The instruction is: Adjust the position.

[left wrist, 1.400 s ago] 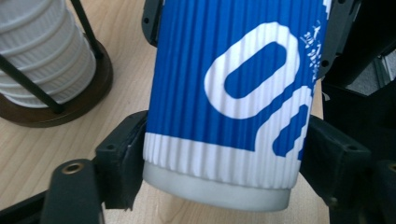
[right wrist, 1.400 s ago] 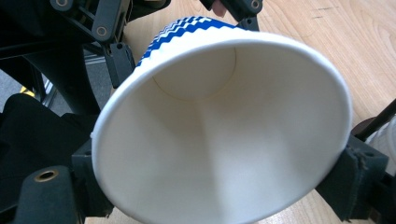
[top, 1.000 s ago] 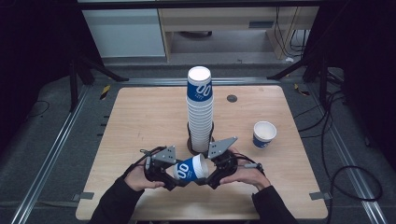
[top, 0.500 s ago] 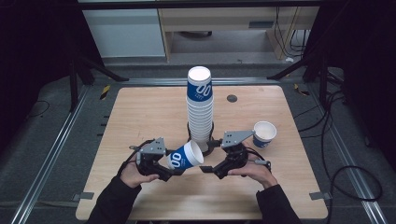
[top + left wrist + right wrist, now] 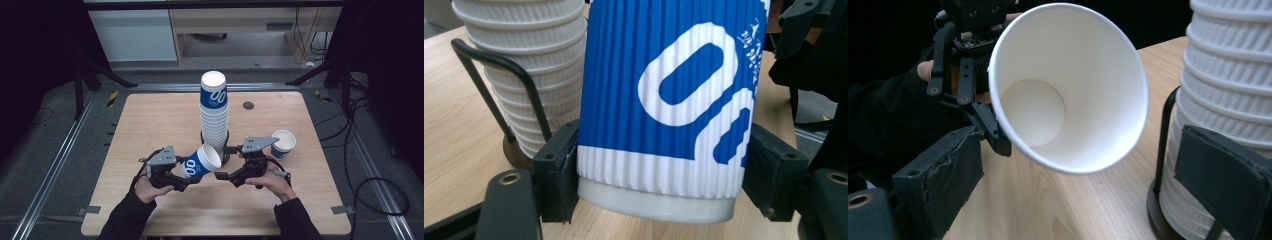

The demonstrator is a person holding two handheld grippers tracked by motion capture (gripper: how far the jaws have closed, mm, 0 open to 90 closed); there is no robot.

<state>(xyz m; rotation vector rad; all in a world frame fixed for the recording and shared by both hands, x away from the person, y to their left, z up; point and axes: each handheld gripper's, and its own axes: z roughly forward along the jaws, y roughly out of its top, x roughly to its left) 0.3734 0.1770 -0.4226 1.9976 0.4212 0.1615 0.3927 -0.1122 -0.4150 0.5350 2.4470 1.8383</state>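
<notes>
A blue ribbed paper cup (image 5: 201,162) with white lettering lies tilted in my left gripper (image 5: 184,172), which is shut on its lower part. In the left gripper view both pads (image 5: 560,172) press on the cup (image 5: 664,100) just above its white base. The cup's open mouth (image 5: 1068,90) faces my right gripper (image 5: 1080,167). The right gripper (image 5: 226,163) stands open just to the right of the rim; its jaws have just been opening, and its pads (image 5: 943,172) touch nothing. A tall stack of cups (image 5: 214,112) stands just behind both grippers.
The stack (image 5: 1233,75) sits in a black wire holder (image 5: 499,75) on a round base. A single cup (image 5: 283,143) stands upright at the right of the wooden table (image 5: 150,120). A small dark disc (image 5: 248,105) lies behind the stack.
Both grippers were together at the cup near the table's front. The right gripper has let go and drawn off to the right; the left gripper keeps the cup, now a little higher.
</notes>
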